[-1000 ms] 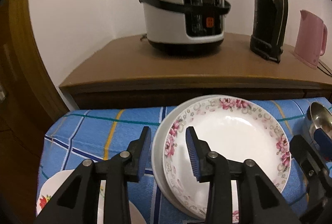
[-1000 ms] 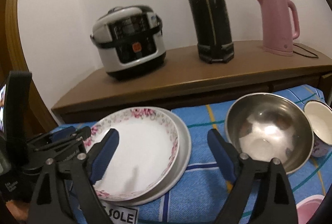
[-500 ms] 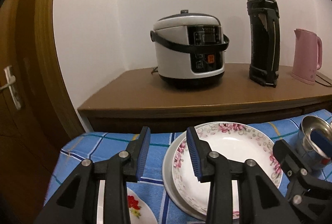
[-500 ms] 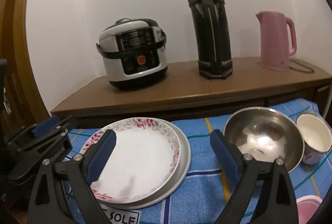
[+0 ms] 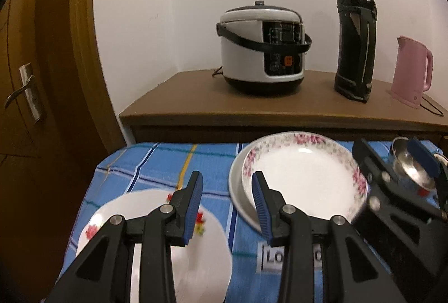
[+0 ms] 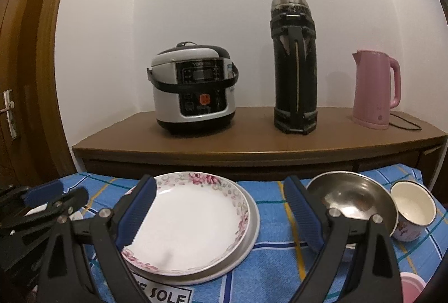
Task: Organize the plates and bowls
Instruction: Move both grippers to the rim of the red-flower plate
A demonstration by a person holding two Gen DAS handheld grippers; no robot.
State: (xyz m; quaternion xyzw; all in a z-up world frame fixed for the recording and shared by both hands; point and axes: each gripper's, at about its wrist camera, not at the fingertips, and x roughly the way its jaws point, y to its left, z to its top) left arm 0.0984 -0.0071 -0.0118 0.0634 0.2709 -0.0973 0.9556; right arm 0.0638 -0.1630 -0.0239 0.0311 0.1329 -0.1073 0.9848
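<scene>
Ribbed blue pads are seen on both black plastic grippers: the left gripper (image 5: pixel 225 207) is held partly apart on nothing, with a glossy red-flowered plate (image 5: pixel 156 241) at 7 o'clock, and the right gripper (image 6: pixel 221 216) is spread wide and empty over the round pink-rimmed plate (image 6: pixel 193 221), which is stacked on a plain white plate (image 6: pixel 249 241). A steel bowl (image 6: pixel 350 202) is seen at 3 o'clock on the woven blue checked cloth (image 6: pixel 280 269). Compared with a second ago, both grippers have been drawn back and the red-flowered plate is shown more fully.

The round white pink-flowered plate (image 6: pixel 193 221) looks like glossy glazed ceramic, and the round steel bowl (image 6: pixel 350 199) beside it is shiny polished metal. They sit on a blue checked cloth (image 6: pixel 282 269) with a towelly, slightly rough weave. Behind, the brown wooden cabinet top (image 6: pixel 252 140) looks smooth and matt, while the pink plastic kettle (image 6: pixel 375 90) has a soft satin finish.
</scene>
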